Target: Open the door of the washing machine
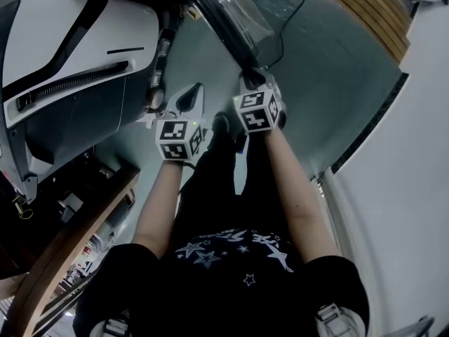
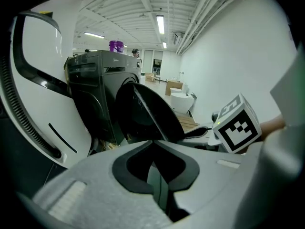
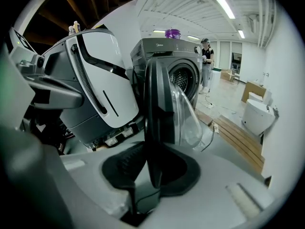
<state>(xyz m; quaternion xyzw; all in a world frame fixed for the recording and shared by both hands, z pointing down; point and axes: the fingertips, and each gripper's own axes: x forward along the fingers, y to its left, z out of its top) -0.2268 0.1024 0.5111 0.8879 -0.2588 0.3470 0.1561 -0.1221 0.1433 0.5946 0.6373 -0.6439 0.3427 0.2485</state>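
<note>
Here, a person [image 1: 231, 272] in a dark star-print shirt stands over a dark washer [image 3: 164, 56] with a hand-held gripper in each hand. The right hand-held gripper [image 3: 152, 149] is clamped on the rim of the door [image 3: 156, 99], which runs edge-on between its jaws. The door stands wide open, clear of the drum opening [image 3: 185, 82], and its clear glass bowl [image 3: 186, 116] bulges to the right in the right gripper view. The left hand-held gripper [image 2: 152, 143] hangs just beside the right one, apart from the door, its jaws together with nothing between them. In the head view the door lies at the top of the frame, just beyond the right marker cube [image 1: 257, 111]. A large white and grey machine [image 1: 70, 48] stands close against the washer's left side. A purple tub [image 3: 172, 33] sits on top of the washer. The floor [image 1: 323, 90] is grey-green, with a black cable [image 1: 284, 37] trailing over it and wooden boards [image 1: 372, 9] along a white wall [image 1: 421, 160]. A bystander [image 3: 206, 61] stands far back in the room.
</note>
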